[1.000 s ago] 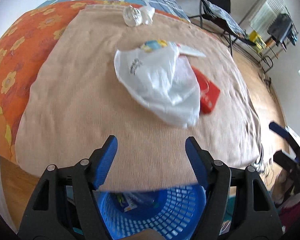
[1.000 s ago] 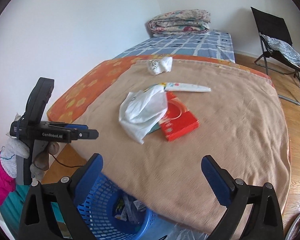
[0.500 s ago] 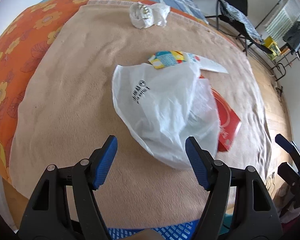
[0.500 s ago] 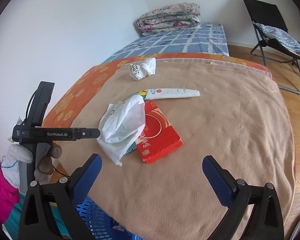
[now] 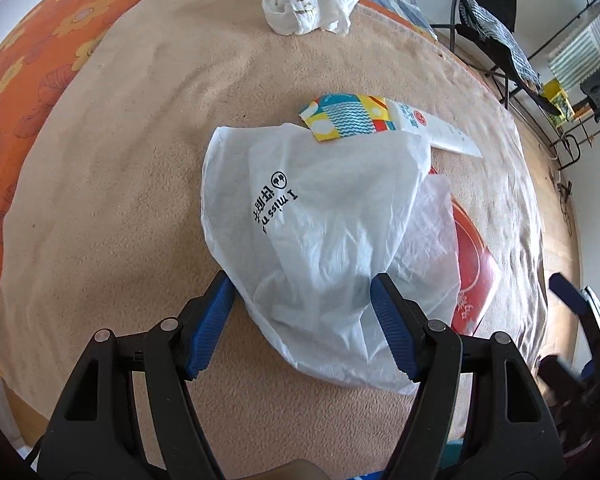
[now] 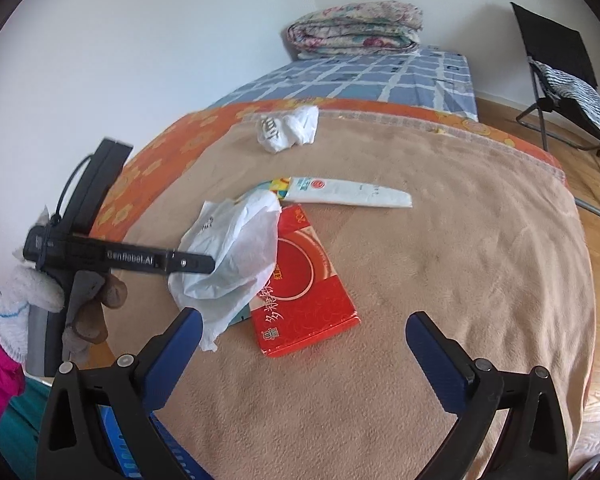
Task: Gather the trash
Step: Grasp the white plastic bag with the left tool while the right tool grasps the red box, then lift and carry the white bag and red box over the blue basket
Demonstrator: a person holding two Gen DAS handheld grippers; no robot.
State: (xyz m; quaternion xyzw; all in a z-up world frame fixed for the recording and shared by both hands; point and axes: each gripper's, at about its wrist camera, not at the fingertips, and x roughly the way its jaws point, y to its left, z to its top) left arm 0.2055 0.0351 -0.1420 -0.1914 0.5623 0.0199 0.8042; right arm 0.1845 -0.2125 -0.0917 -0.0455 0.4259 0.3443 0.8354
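A tan blanket (image 6: 440, 264) covers the near bed, an orange flowered sheet (image 6: 156, 160) showing along its far and left edges; on it, near the middle of the right wrist view, a white plastic bag (image 5: 324, 232) with black print lies spread, its right side draped over a flat red box (image 6: 304, 292) that juts out toward 4 o'clock of the bag; at 12 o'clock of the bag lies a long white wrapper (image 6: 348, 194) with a colourful patterned end tucked under the bag's rim; farther off toward 12 o'clock, well apart, sits a crumpled white bag (image 6: 286, 128); a corner of a blue basket (image 6: 140, 452) shows at 7 o'clock in the right wrist view. The left gripper (image 5: 302, 312) stands wide, its jaws straddling the bag's near end without pressing it; the right gripper (image 6: 302, 340) is wide too, empty above the blanket, the red box just beyond it.
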